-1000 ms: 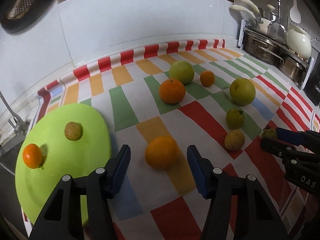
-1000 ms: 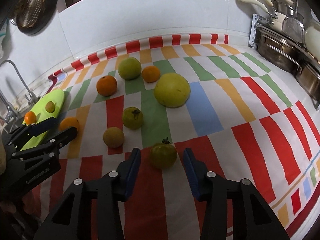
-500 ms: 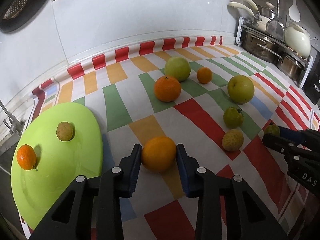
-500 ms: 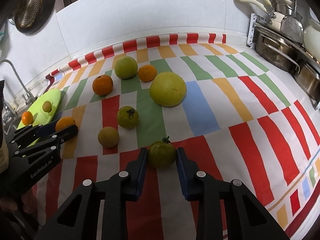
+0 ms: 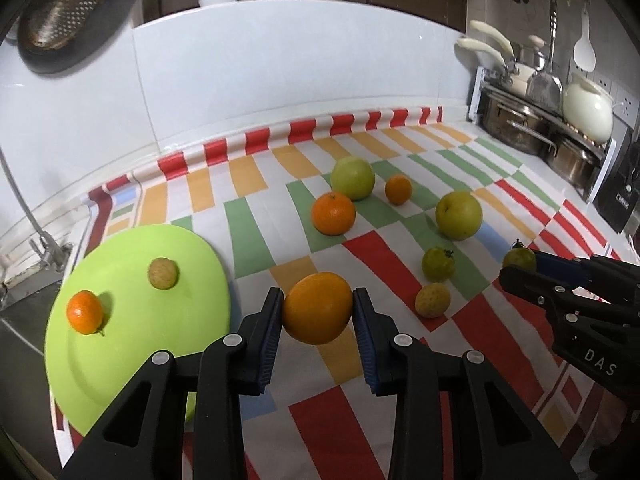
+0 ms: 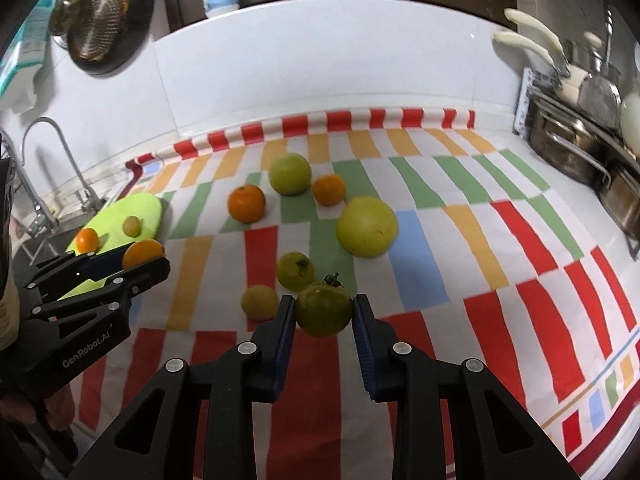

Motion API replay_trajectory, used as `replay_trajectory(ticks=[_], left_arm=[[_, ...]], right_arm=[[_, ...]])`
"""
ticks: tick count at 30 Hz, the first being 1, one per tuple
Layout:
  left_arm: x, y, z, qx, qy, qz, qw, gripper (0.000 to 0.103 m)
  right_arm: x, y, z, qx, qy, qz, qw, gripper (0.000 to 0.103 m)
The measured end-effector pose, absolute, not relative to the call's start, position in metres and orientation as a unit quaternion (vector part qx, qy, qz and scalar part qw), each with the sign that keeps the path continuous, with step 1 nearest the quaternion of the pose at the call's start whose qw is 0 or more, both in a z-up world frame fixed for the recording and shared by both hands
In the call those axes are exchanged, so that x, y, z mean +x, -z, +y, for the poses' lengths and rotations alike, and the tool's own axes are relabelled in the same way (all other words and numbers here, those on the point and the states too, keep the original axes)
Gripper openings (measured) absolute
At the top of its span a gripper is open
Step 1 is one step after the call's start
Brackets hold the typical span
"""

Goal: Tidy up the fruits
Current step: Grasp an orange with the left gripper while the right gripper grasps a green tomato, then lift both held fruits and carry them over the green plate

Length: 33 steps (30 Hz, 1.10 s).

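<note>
My left gripper (image 5: 318, 306) is shut on an orange (image 5: 317, 308) and holds it above the striped cloth, just right of the green plate (image 5: 120, 320). The plate holds a small tangerine (image 5: 85, 312) and a small brownish fruit (image 5: 163, 273). My right gripper (image 6: 324, 310) is shut on a green tomato (image 6: 323, 309), lifted off the cloth. The left gripper with its orange also shows in the right wrist view (image 6: 144, 252). On the cloth lie another orange (image 5: 333, 213), a green apple (image 5: 352, 178), a small tangerine (image 5: 398, 189), a yellow-green fruit (image 5: 458, 215), a green tomato (image 5: 438, 264) and a brownish fruit (image 5: 432, 300).
A rack of steel pots (image 5: 532, 128) and a white kettle (image 5: 588, 108) stand at the back right. A tap (image 6: 52, 168) and sink lie left of the plate. A white tiled wall (image 5: 280, 64) closes the back. A strainer (image 5: 60, 12) hangs upper left.
Both grippers went from open to shut, the left on the orange, the right on the green tomato. Both fruits have since been lifted off the cloth.
</note>
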<state>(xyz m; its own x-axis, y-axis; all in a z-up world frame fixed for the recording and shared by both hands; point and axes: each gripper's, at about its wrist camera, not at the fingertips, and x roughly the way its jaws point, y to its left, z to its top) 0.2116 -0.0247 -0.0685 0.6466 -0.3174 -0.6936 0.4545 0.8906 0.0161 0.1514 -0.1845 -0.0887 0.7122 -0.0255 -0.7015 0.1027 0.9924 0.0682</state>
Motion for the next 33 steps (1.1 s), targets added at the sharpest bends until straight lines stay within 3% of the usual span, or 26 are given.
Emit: replay_trajectory(ticks=[33], left_arm=[[0.166, 0.019, 0.094, 0.02, 0.037, 0.299, 0.953, 0.035]], right_arm=[[0.178, 0.028, -0.065, -0.032, -0.216, 0.299, 0.929, 0.03]])
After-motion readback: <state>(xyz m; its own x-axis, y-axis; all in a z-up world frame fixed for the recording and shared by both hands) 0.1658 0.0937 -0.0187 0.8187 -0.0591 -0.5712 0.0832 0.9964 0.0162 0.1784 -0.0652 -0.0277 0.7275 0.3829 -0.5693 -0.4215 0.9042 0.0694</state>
